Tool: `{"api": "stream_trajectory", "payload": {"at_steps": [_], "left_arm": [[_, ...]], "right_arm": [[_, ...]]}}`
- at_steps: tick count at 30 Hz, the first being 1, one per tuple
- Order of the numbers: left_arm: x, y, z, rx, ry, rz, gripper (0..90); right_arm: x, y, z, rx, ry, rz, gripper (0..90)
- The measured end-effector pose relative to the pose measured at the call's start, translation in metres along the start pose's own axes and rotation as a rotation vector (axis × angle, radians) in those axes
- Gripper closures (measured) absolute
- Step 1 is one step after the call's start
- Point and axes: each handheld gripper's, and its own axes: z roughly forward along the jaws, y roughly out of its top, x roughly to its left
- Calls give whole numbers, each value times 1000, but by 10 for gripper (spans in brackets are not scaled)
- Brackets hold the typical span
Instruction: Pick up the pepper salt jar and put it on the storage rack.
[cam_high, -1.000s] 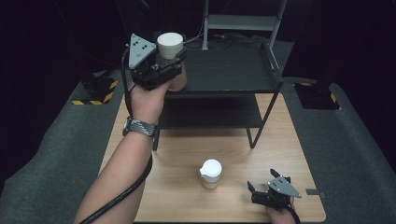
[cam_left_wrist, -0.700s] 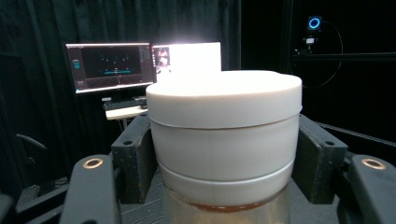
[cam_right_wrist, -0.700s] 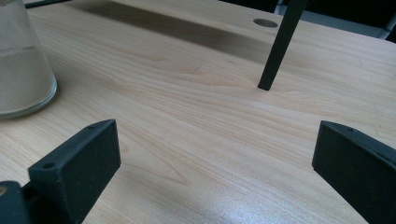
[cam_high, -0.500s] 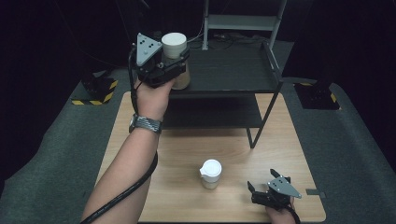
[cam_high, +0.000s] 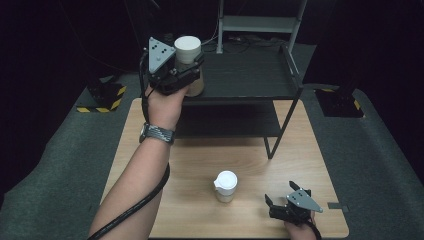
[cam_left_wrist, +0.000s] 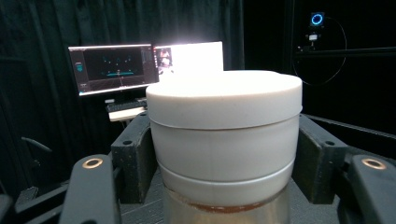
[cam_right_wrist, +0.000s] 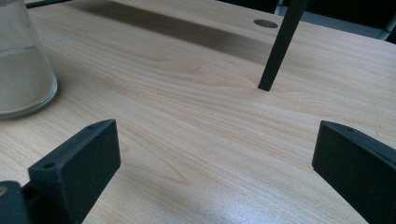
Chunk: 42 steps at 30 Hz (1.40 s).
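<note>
At the near right corner of the tabletop (cam_high: 150, 165) our right gripper (cam_high: 282, 202) rests with its jaws spread wide and nothing between them. Just to its left, near the near edge, a second lidded cup (cam_high: 225, 186) stands upright, untouched.

Farther off, our left gripper (cam_high: 187, 70) holds a white-lidded cup (cam_high: 189, 62) upright at the left front of the black rack's top shelf (cam_high: 250, 80), which stands on the far half of the tabletop. The jaws pinch the cup from both sides, just under its lid.

We judge the step in hand to be setting this cup on the top shelf. From the high view we cannot tell whether its base already rests there or hangs just above. The next move calls for lowering it level until the base sits flat, then opening the jaws and backing away without tipping it.

The left gripper view shows the white lid (cam_left_wrist: 224, 100) close up, a brownish fill line below it, and monitors (cam_left_wrist: 112, 67) beyond. The right gripper view shows the second cup's translucent wall and a rack leg (cam_right_wrist: 282, 44) standing on the wood.
</note>
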Motion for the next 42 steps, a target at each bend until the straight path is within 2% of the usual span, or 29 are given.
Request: {"api": "stream_trajectory", "payload": {"at_steps": [8, 11, 15, 18, 25, 27, 28, 31, 42], "left_arm": [[0, -1, -1, -2, -2, -3, 331], [3, -2, -1, 2, -19, -21, 329], [4, -2, -2, 13, -26, -16, 301], [3, -3, -3, 11, -25, -20, 261], [-1, -3, -9, 27, -16, -30, 101], [3, -1, -10, 42, -29, -62, 7], [3, -1, -12, 44, -27, -68, 4], [1, -1, -18, 38, -17, -46, 4], [0, 0, -38, 39, -24, -30, 4]], "right_arm": [[0, 0, 0, 1, 2, 1, 3], [0, 0, 0, 1, 2, 0, 3], [0, 0, 0, 2, 1, -4, 3], [0, 0, 0, 2, 0, -5, 3], [1, 0, 0, 1, -1, -8, 3], [1, 0, 0, 0, -1, -8, 3], [1, 0, 0, 0, -2, -8, 3], [1, 0, 0, -1, -2, -9, 3], [2, 0, 0, 2, -4, -9, 3]]}}
